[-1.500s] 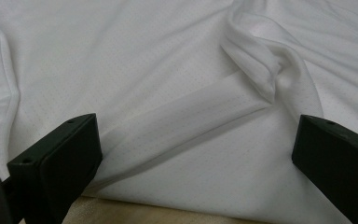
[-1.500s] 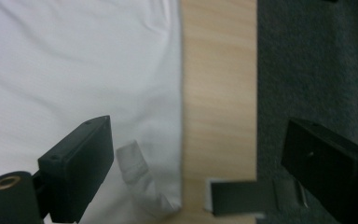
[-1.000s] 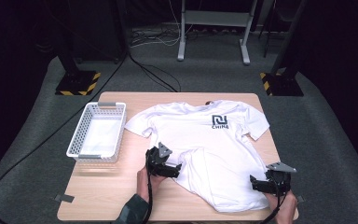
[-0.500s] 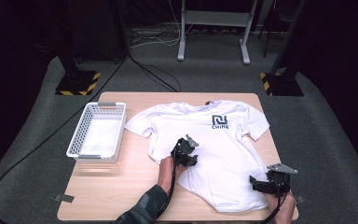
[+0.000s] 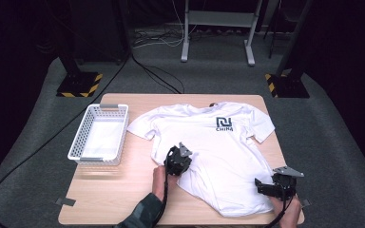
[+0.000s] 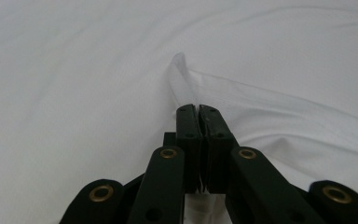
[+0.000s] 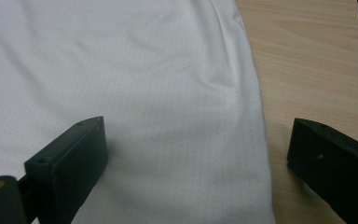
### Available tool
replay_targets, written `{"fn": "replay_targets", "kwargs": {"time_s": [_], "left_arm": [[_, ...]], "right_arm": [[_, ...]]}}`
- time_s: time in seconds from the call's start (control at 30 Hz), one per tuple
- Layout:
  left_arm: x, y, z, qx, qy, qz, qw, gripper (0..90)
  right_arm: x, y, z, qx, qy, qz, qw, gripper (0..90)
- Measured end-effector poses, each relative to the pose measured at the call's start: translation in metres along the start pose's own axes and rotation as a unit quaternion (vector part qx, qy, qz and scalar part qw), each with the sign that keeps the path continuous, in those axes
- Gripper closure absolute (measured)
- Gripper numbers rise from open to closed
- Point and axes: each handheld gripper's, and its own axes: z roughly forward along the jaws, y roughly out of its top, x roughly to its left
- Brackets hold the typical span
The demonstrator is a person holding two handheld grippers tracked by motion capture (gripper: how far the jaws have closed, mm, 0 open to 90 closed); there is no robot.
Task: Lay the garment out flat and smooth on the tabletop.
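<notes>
White T-shirt (image 5: 218, 147) spread flat on wooden table (image 5: 119, 199), dark logo up, near right half of tabletop. Left gripper (image 5: 177, 160) over shirt's left hem side, jaws pressed together on pinched fold of fabric (image 6: 182, 81). Right gripper (image 5: 276, 186) at shirt's lower right corner, jaws wide apart, straddling side edge (image 7: 256, 116). White basket (image 5: 100, 137) left of shirt, apart.

White T-shirt (image 5: 214, 152) lies spread front-up on the wooden table (image 5: 123, 190), dark logo near the chest, collar toward the far edge. Left gripper (image 5: 177, 160) sits on the shirt's left lower part, fabric bunched beneath it; right gripper (image 5: 276, 184) rests at the shirt's lower right corner near the table edge. White mesh basket (image 5: 82, 142) stands left of the shirt, apart from it.
</notes>
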Motion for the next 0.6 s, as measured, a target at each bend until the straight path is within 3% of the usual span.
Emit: {"fn": "replay_targets", "kwargs": {"time_s": [0.23, 0.37, 0.47, 0.53, 0.6], "left_arm": [[0.005, -0.056, -0.048, -0.008, -0.001, -0.042, 0.9991, 86.7], [0.001, -0.075, -0.069, -0.010, 0.005, -0.058, 0.9982, 83.9], [-0.001, -0.069, -0.075, -0.017, 0.029, -0.066, 0.9973, 58.6], [-0.002, -0.055, -0.073, -0.023, 0.054, -0.061, 0.9964, 42.6], [-0.004, -0.037, -0.066, -0.028, 0.061, -0.046, 0.9967, 30.1]], "right_arm": [[0.000, 0.000, 0.000, 0.001, -0.002, 0.002, 1.0000, 4.0], [0.001, 0.000, 0.000, 0.000, -0.005, 0.002, 1.0000, 4.0], [0.001, 0.000, 0.000, 0.000, -0.006, 0.002, 1.0000, 4.0], [0.001, 0.000, 0.000, 0.000, -0.007, 0.002, 1.0000, 3.9], [0.001, 0.000, 0.000, -0.001, -0.009, 0.000, 1.0000, 3.9]]}}
